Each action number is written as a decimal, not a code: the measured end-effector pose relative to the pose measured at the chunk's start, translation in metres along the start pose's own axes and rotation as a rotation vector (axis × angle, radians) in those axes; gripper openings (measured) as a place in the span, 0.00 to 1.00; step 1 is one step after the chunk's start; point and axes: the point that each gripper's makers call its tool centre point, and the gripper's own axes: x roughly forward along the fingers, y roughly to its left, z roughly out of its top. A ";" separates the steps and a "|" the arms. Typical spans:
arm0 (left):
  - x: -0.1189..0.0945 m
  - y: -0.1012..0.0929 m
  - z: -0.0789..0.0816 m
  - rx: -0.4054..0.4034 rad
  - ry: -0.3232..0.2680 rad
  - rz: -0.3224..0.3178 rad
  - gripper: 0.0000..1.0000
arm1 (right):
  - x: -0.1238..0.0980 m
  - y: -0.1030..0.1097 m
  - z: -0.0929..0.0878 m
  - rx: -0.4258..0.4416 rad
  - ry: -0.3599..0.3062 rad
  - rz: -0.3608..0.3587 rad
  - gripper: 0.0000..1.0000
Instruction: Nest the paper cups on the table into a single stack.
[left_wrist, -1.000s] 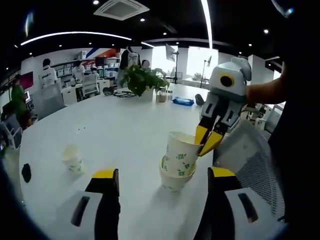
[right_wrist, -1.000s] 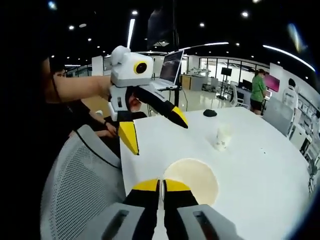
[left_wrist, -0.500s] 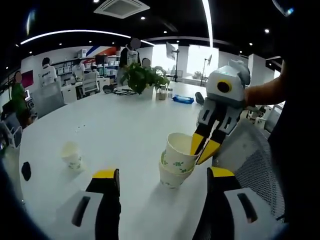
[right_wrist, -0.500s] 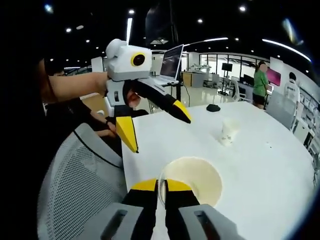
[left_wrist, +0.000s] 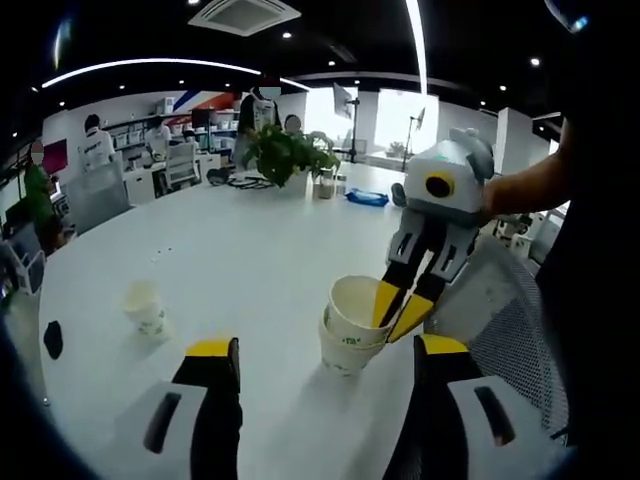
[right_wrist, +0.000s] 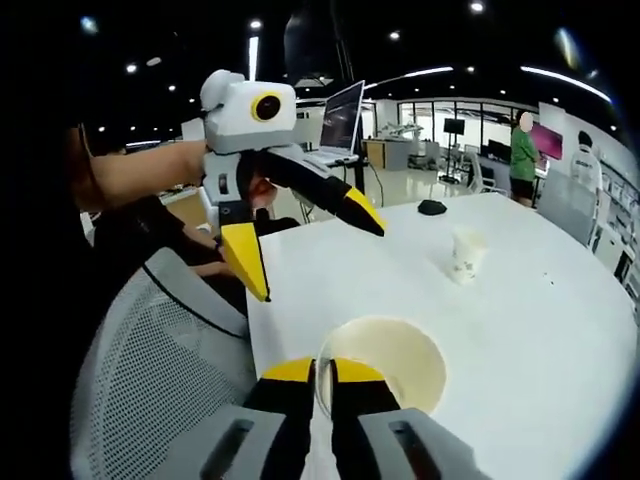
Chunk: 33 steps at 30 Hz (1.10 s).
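White table (left_wrist: 230, 250) carrying the work, stack of cups (left_wrist: 345, 345) low at centre of the left gripper view. Right gripper (left_wrist: 397, 310) with fingers pinched on the top cup (left_wrist: 352, 305) rim, apparently to seat it in the stack; left gripper (right_wrist: 300, 240) held beside with fingers spread, gripping nothing. Lone cup (left_wrist: 146, 310) standing at left, well apart, yet to be nested.

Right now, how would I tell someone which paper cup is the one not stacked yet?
Start at the big white table. Near its edge by the mesh chair, the right gripper pinches the rim of the nested cups. The lone cup stands upright far off to the side, by itself, touching nothing.
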 end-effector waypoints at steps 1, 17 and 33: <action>0.000 0.000 0.000 -0.001 0.001 0.001 0.69 | 0.001 0.000 -0.001 0.002 0.006 0.002 0.02; 0.002 0.000 0.000 -0.003 0.004 0.006 0.69 | 0.009 0.005 -0.014 0.005 0.030 0.026 0.02; 0.002 0.008 0.003 -0.003 0.000 0.024 0.68 | 0.006 -0.001 0.003 0.016 -0.045 -0.028 0.14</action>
